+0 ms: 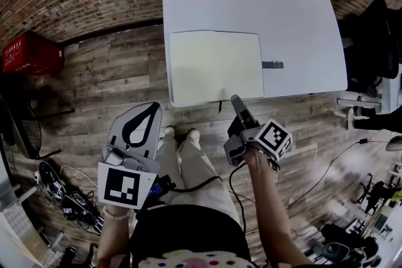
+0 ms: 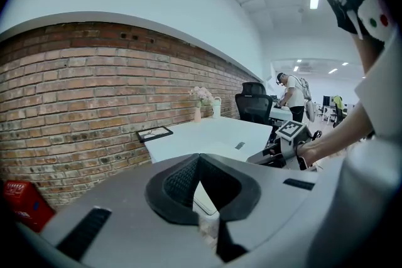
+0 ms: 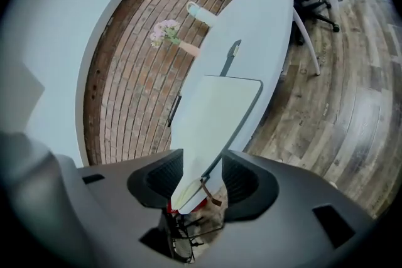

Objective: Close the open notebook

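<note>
Closest in, left claw (image 1: 152, 106) (image 2: 198, 157): clenched tip to tip, nothing inside, held low over plank floor (image 1: 113, 78), short of bench (image 1: 251, 3) and well apart from notebook (image 1: 217, 67) (image 3: 221, 111), which sits ahead and off to its right.

Right claw (image 1: 237, 101) (image 3: 201, 167): released, jaws spread wide, tips up at bench's near edge.

Notebook straight ahead of right claw, flat on bench by that near edge, one plain cream face up, apparently closed. Long axis crosswise to right claw's line of pointing. Near long edge in line with gap between spread jaws, pads not pressing on it.

Dark strap (image 1: 272, 64) (image 3: 233, 57) sticking out past notebook's short side, to right claw's right. Thin ribbon (image 1: 220, 107) hanging from near long edge over bench lip, just left of right claw's tips.
</note>
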Demonstrator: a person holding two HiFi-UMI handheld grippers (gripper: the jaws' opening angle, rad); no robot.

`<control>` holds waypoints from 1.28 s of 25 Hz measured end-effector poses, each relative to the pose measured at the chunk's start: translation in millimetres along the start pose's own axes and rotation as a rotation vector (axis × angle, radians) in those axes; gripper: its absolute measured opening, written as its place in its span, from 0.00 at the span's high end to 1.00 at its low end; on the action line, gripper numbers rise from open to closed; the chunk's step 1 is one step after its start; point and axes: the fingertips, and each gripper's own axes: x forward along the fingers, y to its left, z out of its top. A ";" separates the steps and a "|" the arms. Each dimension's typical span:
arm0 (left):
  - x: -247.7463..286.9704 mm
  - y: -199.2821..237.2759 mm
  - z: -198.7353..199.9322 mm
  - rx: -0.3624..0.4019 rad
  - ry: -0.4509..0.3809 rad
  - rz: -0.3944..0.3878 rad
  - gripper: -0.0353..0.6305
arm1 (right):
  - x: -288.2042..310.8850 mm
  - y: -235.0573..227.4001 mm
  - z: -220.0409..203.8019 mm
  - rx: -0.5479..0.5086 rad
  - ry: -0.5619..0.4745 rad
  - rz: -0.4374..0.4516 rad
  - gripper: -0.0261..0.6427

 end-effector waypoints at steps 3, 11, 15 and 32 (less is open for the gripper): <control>1.3 1.0 0.5 -0.003 0.000 0.002 0.92 | 0.7 -0.2 0.5 0.037 -0.012 0.007 0.68; 5.5 -0.7 1.5 0.001 -0.003 -0.005 0.92 | 1.6 -5.2 -2.7 0.121 -0.020 0.012 0.68; 4.8 0.4 -0.2 -0.006 0.001 -0.001 0.92 | 3.9 -4.5 -1.9 0.131 -0.034 0.010 0.68; 2.2 4.4 -4.3 -0.007 0.005 0.002 0.92 | 5.1 -22.2 -2.0 0.148 -0.099 0.031 0.88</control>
